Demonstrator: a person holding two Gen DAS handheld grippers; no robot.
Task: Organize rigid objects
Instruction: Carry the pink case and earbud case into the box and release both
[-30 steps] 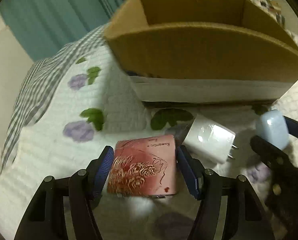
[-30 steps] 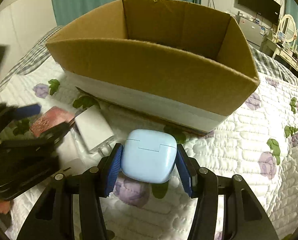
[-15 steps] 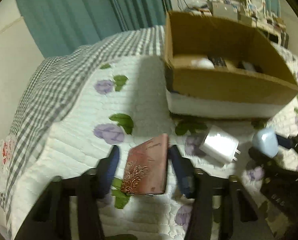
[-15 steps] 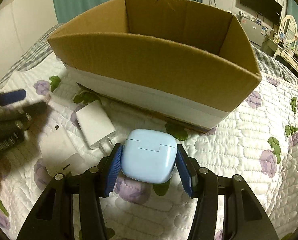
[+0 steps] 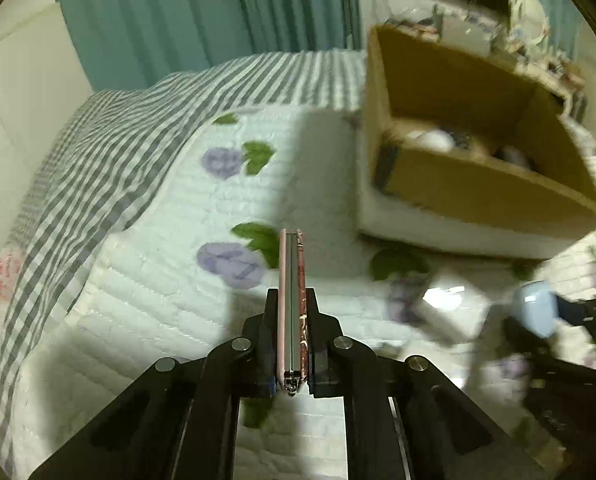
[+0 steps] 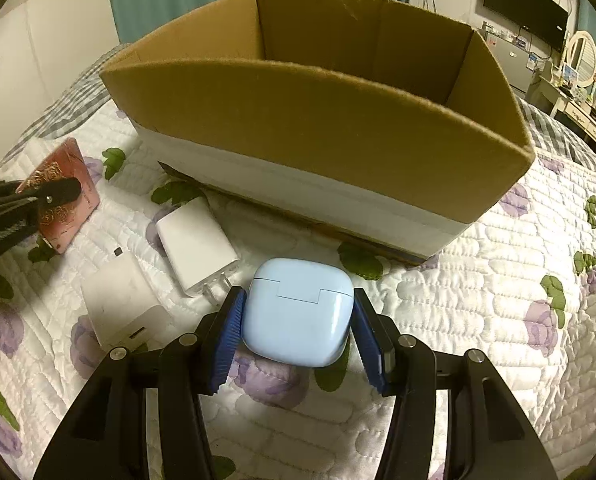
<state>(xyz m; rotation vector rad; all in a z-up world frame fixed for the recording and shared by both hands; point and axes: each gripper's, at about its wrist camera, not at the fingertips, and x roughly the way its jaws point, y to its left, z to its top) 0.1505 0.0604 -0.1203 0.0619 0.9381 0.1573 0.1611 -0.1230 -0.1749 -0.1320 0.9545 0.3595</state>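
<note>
**Two items gripped, box waiting**

The red patterned case [image 5: 292, 300] is pinched flat between the fingers of the left claw [image 5: 291, 336], turned on edge so only its thin side shows in the left wrist view; it appears lifted clear of the quilted bed [image 5: 169, 280], short of the near-left corner of the cardboard box [image 6: 318, 132]. The pale blue earbud case [image 6: 298, 312] sits between the blue pads of the right claw [image 6: 298, 332], which press on both its sides, low over the bed just in front of the box's long wall.

To do this step well, each item should probably rise above the box rim before crossing it, since the wall stands tall. The thin case, held edge-up, may twist if the grip loosens early. Release low inside, away from things already lying there. Two white chargers [image 6: 193, 246] [image 6: 125, 304] lie on the bed between the claws, so avoid dragging over them.
</note>
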